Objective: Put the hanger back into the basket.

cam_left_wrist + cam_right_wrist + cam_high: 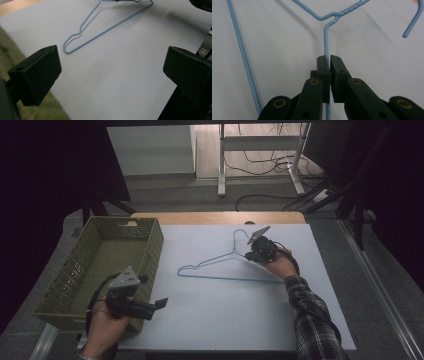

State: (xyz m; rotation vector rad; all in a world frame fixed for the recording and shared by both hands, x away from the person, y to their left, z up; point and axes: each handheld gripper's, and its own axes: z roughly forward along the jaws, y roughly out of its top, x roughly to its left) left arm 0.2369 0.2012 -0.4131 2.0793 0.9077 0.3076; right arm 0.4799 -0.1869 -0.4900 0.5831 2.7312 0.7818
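Right tool (327,60) is pinched tight on the blue wire hanger (227,265) lying flat on the tabletop (210,315), left tool (110,75) gaping wide and empty by the green basket (100,265), so I'd lift slowly to stop it swinging.

Green mesh basket (150,242) at table's left edge; white sheet (225,305) covering tabletop; cables (265,165) on far floor.

The left gripper (111,75) hangs over the white table (120,75), jaws wide apart. A blue wire hanger (100,32) lies flat ahead.
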